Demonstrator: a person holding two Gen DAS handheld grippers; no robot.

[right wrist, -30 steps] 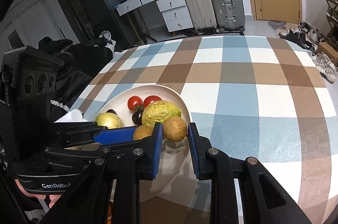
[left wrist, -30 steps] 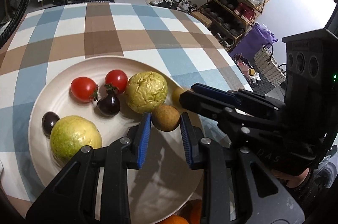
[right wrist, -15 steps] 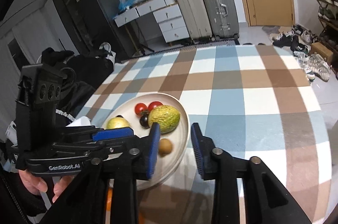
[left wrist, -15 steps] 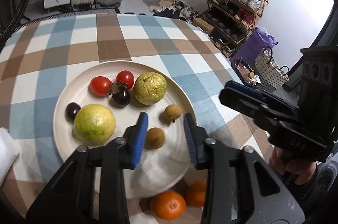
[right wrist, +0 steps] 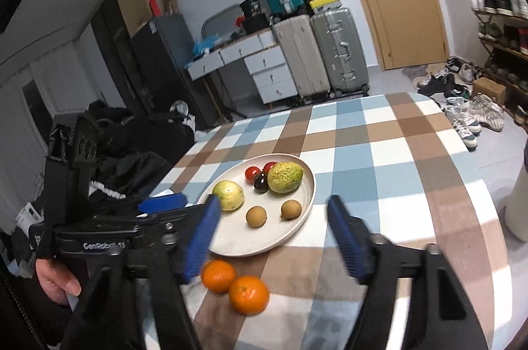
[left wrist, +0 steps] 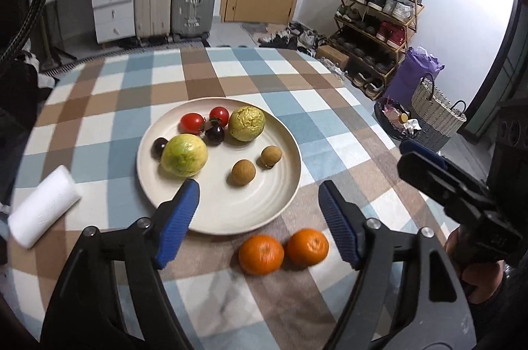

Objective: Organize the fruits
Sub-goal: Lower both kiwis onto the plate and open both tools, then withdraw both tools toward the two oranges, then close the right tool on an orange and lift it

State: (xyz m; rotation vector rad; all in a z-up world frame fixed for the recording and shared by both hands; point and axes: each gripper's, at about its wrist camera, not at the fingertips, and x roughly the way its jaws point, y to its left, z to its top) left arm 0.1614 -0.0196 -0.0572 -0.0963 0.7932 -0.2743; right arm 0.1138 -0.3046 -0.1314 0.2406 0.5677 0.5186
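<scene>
Hovering, jaws wide and empty: left claw, right claw. Just below both, two oranges touching on the tabletop, probably next. Ahead, plate holding remaining fruit.

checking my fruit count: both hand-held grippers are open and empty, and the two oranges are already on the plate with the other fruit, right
Not quite. The two oranges lie on the tablecloth just off the near rim of the plate, as the left wrist view shows. The left hand-held gripper and right hand-held gripper are indeed open and empty.
</scene>
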